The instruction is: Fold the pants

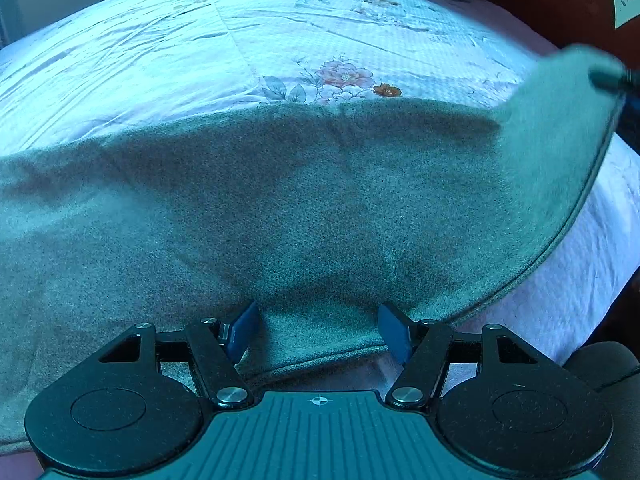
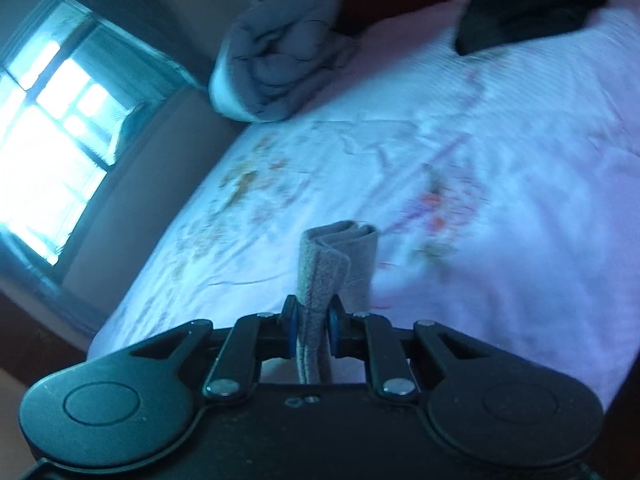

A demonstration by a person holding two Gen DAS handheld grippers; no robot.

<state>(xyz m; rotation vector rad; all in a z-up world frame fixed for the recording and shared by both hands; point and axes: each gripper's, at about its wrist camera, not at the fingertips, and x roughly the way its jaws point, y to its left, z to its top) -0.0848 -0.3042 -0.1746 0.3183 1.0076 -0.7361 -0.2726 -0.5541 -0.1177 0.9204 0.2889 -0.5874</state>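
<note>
Lying across the near part of the bed, the grey pants (image 1: 280, 208) take up most of the left wrist view, spread over a pale quilted bedspread (image 1: 168, 60) with a pink and orange flower print. The fabric looks like fuzzy fleece. Its hemmed edge runs along the near side and curves up toward the right, where one end is lifted off the bed and goes blurry in the far right corner.

The left gripper (image 1: 319, 332) sits right at that near edge with its jaws standing about half open. The blue pads (image 1: 242, 330) are on either side of a strip of the cloth, but they aren't pressing on it, so it's got nothing in its grip.

The right gripper (image 2: 311, 330) is a different story: its jaws are pinched nearly together on a bunched-up fold of the pants (image 2: 336, 264), which sticks up past the fingertips in a doubled-over lump, held clear above the bedspread (image 2: 500, 160).

Other stuff in the right wrist view: a rumpled dark grey quilted blanket (image 2: 280, 56) at the far end of the bed, a dark garment (image 2: 528, 12) lying in the far right corner, and a bright window (image 2: 52, 128) on the left wall.
</note>
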